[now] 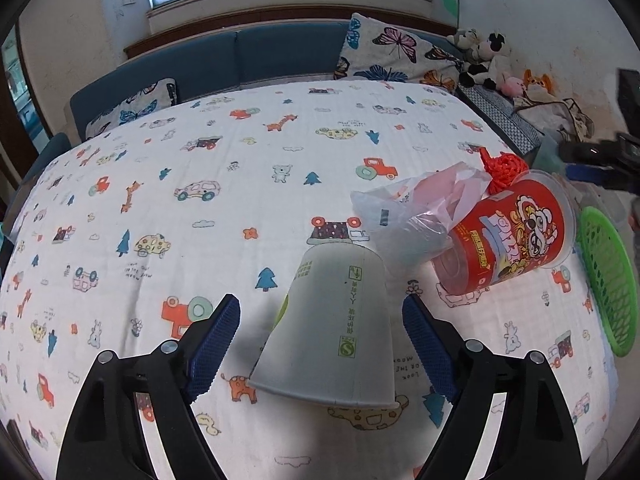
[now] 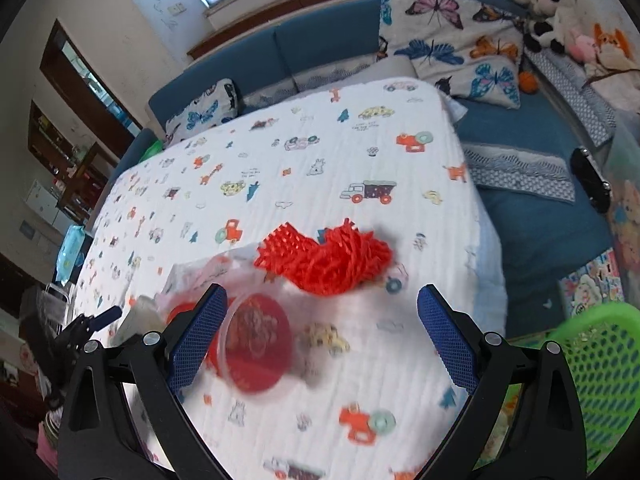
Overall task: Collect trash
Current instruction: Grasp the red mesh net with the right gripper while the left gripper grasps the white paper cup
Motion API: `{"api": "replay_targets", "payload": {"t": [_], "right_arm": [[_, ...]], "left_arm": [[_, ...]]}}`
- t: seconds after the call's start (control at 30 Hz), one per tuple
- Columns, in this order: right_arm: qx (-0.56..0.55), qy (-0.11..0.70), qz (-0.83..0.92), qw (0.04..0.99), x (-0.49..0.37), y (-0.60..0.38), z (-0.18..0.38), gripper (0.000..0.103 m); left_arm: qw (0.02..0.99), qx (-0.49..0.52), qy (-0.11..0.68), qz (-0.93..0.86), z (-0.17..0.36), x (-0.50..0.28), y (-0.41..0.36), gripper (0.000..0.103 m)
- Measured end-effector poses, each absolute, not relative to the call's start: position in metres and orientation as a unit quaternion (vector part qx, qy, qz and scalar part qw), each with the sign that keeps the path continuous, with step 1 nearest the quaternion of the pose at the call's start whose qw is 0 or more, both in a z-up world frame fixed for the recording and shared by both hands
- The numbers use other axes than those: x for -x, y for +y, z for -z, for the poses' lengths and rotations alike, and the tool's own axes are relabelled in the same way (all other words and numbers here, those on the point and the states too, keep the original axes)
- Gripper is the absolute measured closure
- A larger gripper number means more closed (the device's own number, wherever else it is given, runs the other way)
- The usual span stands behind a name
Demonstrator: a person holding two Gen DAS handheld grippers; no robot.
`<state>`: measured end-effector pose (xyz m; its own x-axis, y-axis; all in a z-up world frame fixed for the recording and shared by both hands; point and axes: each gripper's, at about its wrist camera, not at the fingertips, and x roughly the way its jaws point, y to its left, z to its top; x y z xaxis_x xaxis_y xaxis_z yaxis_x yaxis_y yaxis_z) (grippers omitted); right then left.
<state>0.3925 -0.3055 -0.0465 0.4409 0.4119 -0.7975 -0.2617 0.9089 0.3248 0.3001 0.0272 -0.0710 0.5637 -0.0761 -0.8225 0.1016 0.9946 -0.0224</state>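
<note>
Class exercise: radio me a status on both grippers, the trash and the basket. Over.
Left gripper open, straddling the tipped paper cup, pads clear. Right gripper open, empty. Red tub, plastic bag, red netting uncollected. Green basket at table edge, unobstructed.

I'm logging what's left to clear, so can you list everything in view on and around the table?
paper cup: one, white, on its side on the table, between the left fingers, untouched
snack tub: one, red, on its side, right of the cup
plastic bag: one, clear and pinkish, crumpled against the tub
mesh net: one, red, bunched behind the tub
basket: one, green, off the table's right edge
tablecloth: one, white with cartoon prints
butterfly pillows: two, on the blue sofa
plush toys: several, far right corner
left hand-held gripper: open, around the cup
right hand-held gripper: open, empty
</note>
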Motion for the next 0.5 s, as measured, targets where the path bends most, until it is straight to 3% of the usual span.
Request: {"api": "replay_targets", "payload": {"t": [0.27,0.5], "right_arm": [[-0.095,0.526,-0.199,0.821,-0.423,-0.298,0.079,0.009],[-0.119,0.545,-0.201,0.805,-0.435,-0.292,0.100,0.018]], "left_arm": [[0.877,-0.006,0.477,0.060,0.078,-0.308,0.028,0.023],[0.871,-0.006,0.486,0.066,0.087,-0.311,0.027,0.028]]}}
